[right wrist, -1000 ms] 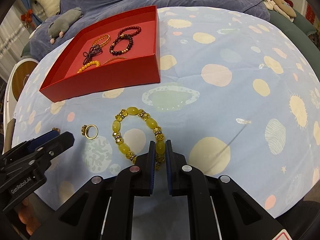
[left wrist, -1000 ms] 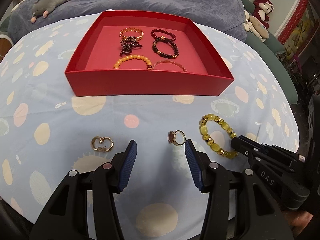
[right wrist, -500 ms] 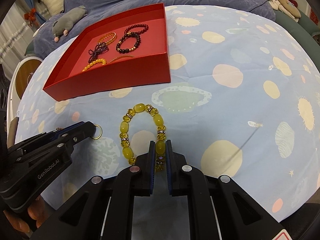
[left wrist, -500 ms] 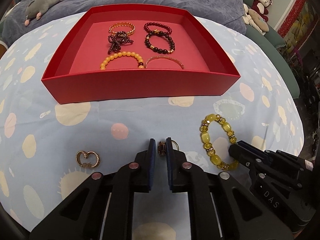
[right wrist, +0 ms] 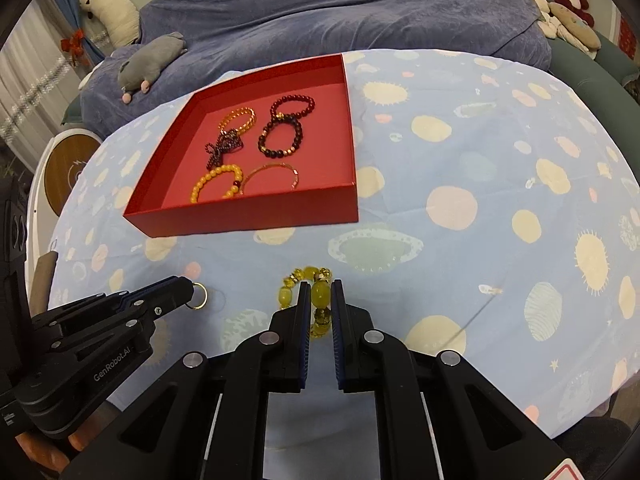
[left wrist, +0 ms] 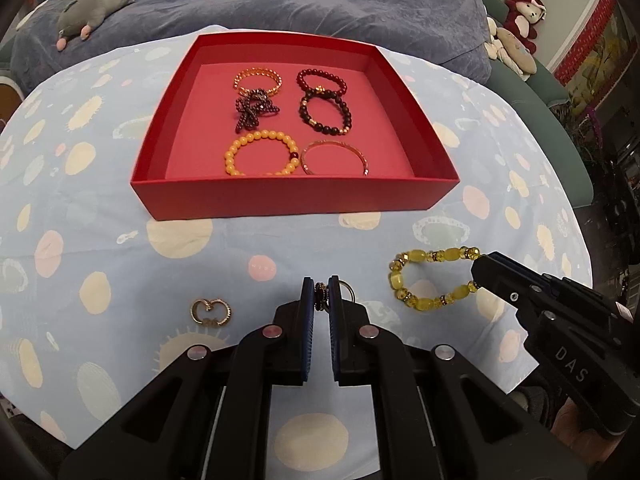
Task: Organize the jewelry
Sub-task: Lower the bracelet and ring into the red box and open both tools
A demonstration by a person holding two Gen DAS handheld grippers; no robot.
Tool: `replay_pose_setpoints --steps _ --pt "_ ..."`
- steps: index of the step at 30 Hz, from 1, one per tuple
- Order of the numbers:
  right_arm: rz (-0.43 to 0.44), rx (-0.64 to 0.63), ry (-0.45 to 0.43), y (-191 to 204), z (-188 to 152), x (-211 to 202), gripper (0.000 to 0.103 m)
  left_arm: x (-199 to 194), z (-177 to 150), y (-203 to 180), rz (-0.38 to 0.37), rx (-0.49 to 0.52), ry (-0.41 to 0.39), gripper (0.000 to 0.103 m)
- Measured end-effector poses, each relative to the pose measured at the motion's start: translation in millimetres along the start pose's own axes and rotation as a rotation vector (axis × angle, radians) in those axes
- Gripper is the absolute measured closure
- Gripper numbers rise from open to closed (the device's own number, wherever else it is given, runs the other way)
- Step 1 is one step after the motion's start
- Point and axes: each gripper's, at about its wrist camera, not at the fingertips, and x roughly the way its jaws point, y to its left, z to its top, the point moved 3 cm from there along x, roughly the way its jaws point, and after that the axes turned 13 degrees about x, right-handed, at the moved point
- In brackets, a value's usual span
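Observation:
My left gripper (left wrist: 321, 294) is shut on a gold ring with a dark stone (left wrist: 321, 298), lifted a little off the cloth; the ring's band also shows in the right wrist view (right wrist: 199, 295). My right gripper (right wrist: 320, 296) is shut on a yellow bead bracelet (right wrist: 320, 295), which hangs from its tip in the left wrist view (left wrist: 424, 280). A red tray (left wrist: 296, 196) ahead holds several bracelets (left wrist: 260, 152). A gold double-loop piece (left wrist: 211, 312) lies on the cloth to the left of my left gripper.
The round table has a light blue cloth with a planet print (right wrist: 480, 168). A blue sofa with plush toys (left wrist: 96, 4) stands behind it. A round wooden stool (right wrist: 68, 168) is at the left of the right wrist view.
My left gripper closed on the ring and raised it. My right gripper, shut on the yellow bracelet, lifted it off the cloth. Both views pulled back from the tray.

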Motion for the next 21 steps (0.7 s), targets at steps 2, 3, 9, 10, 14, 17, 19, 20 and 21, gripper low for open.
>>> replay_pose_setpoints --steps 2,3,9,10,14,17,19,20,21 --pt "0.013 -0.012 -0.017 9 7 -8 0.094 -9 7 6 0.0 -0.013 -0.015 0.096" --pt "0.021 -0.018 -0.024 14 11 -11 0.094 -13 11 8 0.001 -0.015 -0.02 0.096" --pt "0.071 -0.051 -0.071 43 47 -23 0.094 -30 46 26 0.006 -0.019 -0.061 0.096" --pt "0.083 -0.051 -0.078 48 55 -22 0.094 -31 54 30 0.01 -0.018 -0.07 0.096" --pt "0.129 -0.059 -0.092 71 90 -12 0.094 -30 87 43 0.003 -0.023 -0.106 0.096" --pt "0.146 -0.067 -0.097 88 109 2 0.094 -21 109 53 0.006 -0.024 -0.117 0.096" --pt "0.159 -0.065 -0.097 95 120 15 0.094 -11 121 58 0.008 -0.025 -0.12 0.096" --pt "0.161 -0.061 -0.093 96 123 22 0.094 -5 125 61 0.008 -0.027 -0.115 0.096" --pt "0.158 -0.058 -0.088 97 126 29 0.094 3 128 64 0.004 -0.029 -0.106 0.096"
